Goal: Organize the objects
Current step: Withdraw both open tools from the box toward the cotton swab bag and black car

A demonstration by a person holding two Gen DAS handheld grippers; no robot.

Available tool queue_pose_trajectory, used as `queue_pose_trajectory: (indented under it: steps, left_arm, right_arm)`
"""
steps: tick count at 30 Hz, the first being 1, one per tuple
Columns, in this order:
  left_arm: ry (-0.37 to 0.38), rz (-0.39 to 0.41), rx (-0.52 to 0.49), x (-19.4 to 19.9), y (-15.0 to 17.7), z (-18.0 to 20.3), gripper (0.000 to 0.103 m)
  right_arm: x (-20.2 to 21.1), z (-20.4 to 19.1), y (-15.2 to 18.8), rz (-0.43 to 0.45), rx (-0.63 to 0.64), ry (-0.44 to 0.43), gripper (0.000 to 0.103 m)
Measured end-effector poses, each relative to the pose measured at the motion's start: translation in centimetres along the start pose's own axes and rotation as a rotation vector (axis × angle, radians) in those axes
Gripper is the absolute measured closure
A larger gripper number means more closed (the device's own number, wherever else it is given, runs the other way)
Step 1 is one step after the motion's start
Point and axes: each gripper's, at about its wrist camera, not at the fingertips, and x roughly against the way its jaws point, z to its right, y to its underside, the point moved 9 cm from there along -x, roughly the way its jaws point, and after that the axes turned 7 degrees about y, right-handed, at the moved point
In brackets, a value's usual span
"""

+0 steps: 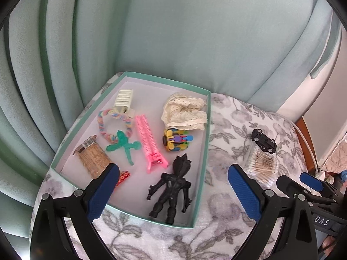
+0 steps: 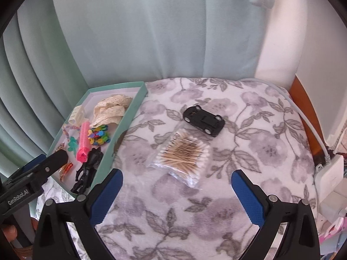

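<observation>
Both grippers hover over a floral blanket (image 2: 173, 205), jaws spread wide, nothing between them.

Left gripper (image 1: 173, 192) faces the teal box (image 1: 200, 173). Its view resolves the contents: black figure (image 1: 171, 191) face-down at the near right, pink hair clip (image 1: 149, 143), green stretchy figure (image 1: 122, 144), pastel braided ring (image 1: 113, 123), cream claw clip (image 1: 123, 101), lace cloth (image 1: 185, 112), multicolour toy (image 1: 176, 142), printed packet (image 1: 93, 159), small red wrapper (image 1: 122, 177).

Right gripper (image 2: 176, 195) faces the two items outside the box, on the blanket: bag of cotton swabs (image 2: 184, 156) and, just beyond it, black toy car (image 2: 203, 120) lying on its roof. From the left wrist these sit small at the right edge; only the right wrist shows the white power adapter (image 2: 329, 173).
</observation>
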Motion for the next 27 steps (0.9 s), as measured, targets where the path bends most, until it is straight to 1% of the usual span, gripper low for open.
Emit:
queue_pose_trajectory:
  steps: [10,13,17,23,27]
  left_arm:
    - [0.061,-0.056,-0.093,-2.2,0.6,6.3,0.003]
    - [0.074,-0.073,-0.118,-3.1,0.9,7.9,0.003]
    - [0.099,-0.103,-0.152,-4.4,1.6,9.8,0.003]
    - [0.116,-0.141,-0.206,-6.5,2.4,12.1,0.003]
    - [0.129,-0.167,-0.221,-7.9,2.9,13.2,0.003]
  right_arm:
    - [-0.8,7.8,0.1,-0.014,-0.111,0.082,0.001]
    - [-1.1,9.5,-0.1,-0.013,-0.15,0.089,0.001]
    - [-1.8,10.6,-0.5,-0.018,-0.167,0.091,0.001]
    - [-3.2,11.0,-1.0,-0.031,-0.162,0.08,0.001]
    - [-3.9,11.2,-1.6,-0.038,-0.153,0.077,0.001]
